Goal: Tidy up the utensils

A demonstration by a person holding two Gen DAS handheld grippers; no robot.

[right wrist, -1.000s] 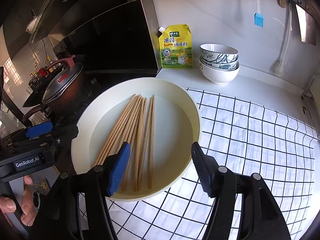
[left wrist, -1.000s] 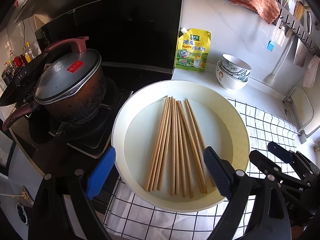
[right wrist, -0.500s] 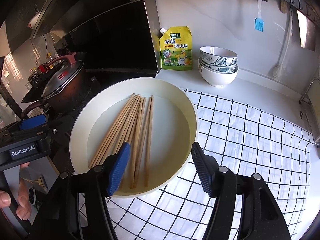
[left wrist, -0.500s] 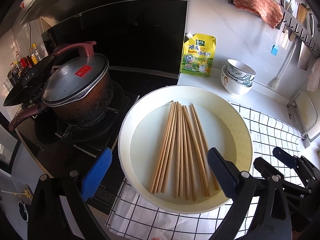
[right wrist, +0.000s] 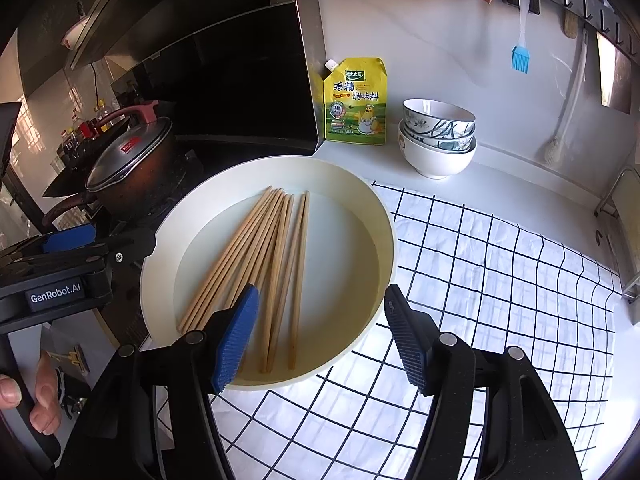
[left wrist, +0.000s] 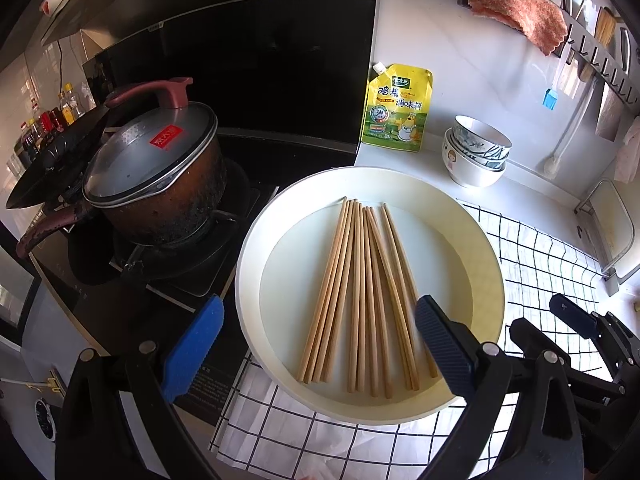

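Chopsticks (left wrist: 362, 294), about ten, are spread in a loose fan inside a round cream tray (left wrist: 486, 248) set on a checked cloth (right wrist: 480, 280) on the bench. Nothing is gripped: the left hand-held gripper (left wrist: 318, 350) is held wide open over the tray's near rim, and the right hand-held gripper (right wrist: 320, 338) likewise. Beyond are seen a lidded pot (left wrist: 156, 176), a yellow seasoning pouch (left wrist: 398, 108) and three stacked bowls (left wrist: 476, 152).

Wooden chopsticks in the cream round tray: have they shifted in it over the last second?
No. The wooden chopsticks keep the same fan and the same spot against the cream round tray rim; only the cameras moved.
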